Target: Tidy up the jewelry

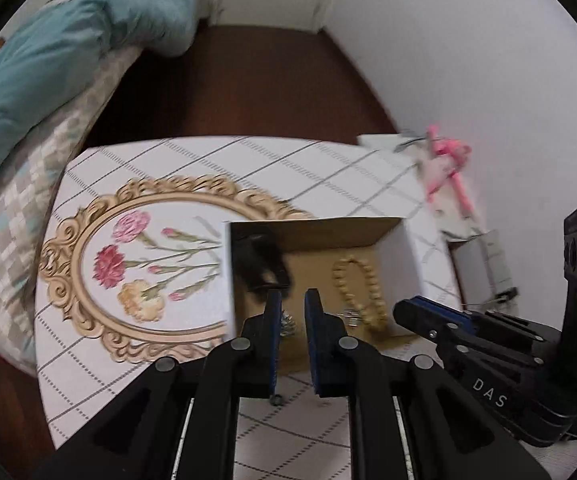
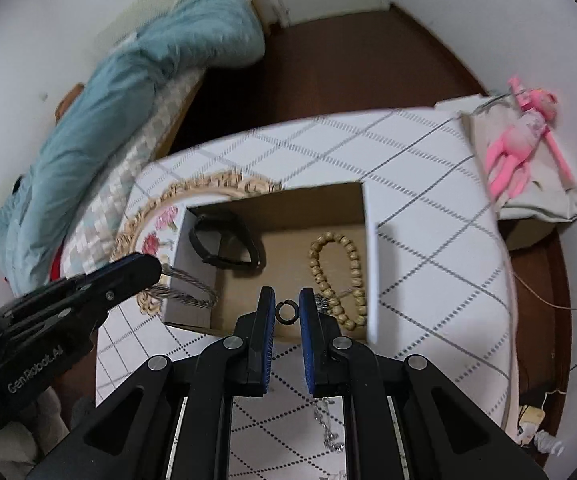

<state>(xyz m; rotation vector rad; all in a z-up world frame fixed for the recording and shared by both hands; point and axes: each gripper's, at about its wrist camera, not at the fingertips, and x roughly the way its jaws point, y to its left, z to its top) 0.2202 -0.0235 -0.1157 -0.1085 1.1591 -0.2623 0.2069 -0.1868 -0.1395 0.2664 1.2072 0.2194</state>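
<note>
An open cardboard box (image 1: 312, 228) (image 2: 370, 264) stands on the table. Inside lie a wooden bead bracelet (image 1: 362, 292) (image 2: 338, 276) and a black band (image 1: 258, 260) (image 2: 224, 240). My right gripper (image 2: 287, 312) is shut on a small dark ring (image 2: 287, 313) over the box's near edge; a silver chain (image 2: 326, 424) lies under it. My left gripper (image 1: 290, 308), seen from the right (image 2: 156, 270), holds a thin silver bangle (image 2: 190, 288) at the box's left wall. A silver piece (image 1: 288, 326) shows between its fingers.
The round table has a white diamond-pattern cloth (image 2: 428, 240) with a gold-framed flower print (image 1: 128, 264). A pink plush toy (image 2: 516, 148) lies on a bag at the far right. A bed with a teal quilt (image 2: 128, 92) stands at the left.
</note>
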